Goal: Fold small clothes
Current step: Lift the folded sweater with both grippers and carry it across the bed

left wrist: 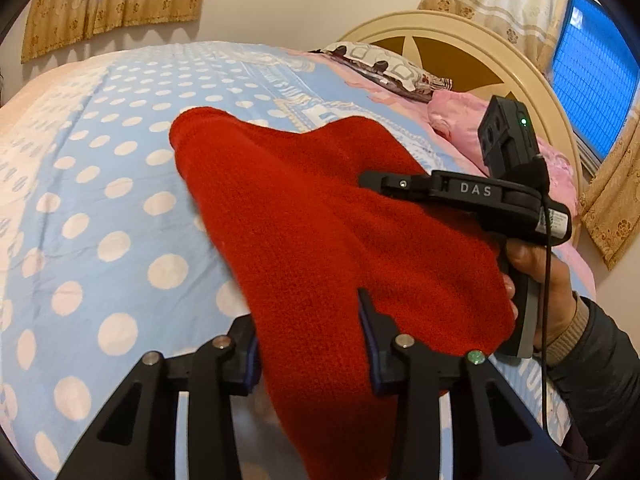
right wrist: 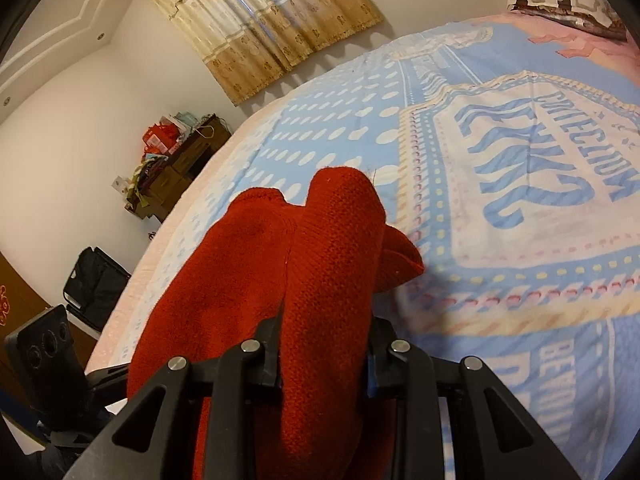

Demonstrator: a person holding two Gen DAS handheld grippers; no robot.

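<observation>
A red knitted garment (left wrist: pixel 304 216) hangs lifted above the blue polka-dot bedspread (left wrist: pixel 100 208), stretched between both grippers. My left gripper (left wrist: pixel 310 344) is shut on one edge of it, the cloth running between its fingers. My right gripper (left wrist: pixel 372 180) shows in the left wrist view, held sideways in a hand, its tips pressed into the garment's far edge. In the right wrist view my right gripper (right wrist: pixel 324 344) is shut on a thick fold of the red garment (right wrist: pixel 328 240), which bunches forward over the bed (right wrist: pixel 520 160).
A headboard (left wrist: pixel 460 52) and pillows (left wrist: pixel 384 64) lie at the far end of the bed, with a pink quilt (left wrist: pixel 464 120) beside them. A cluttered dark cabinet (right wrist: pixel 180 160) and a black bag (right wrist: pixel 96 284) stand by the wall past the bed's edge.
</observation>
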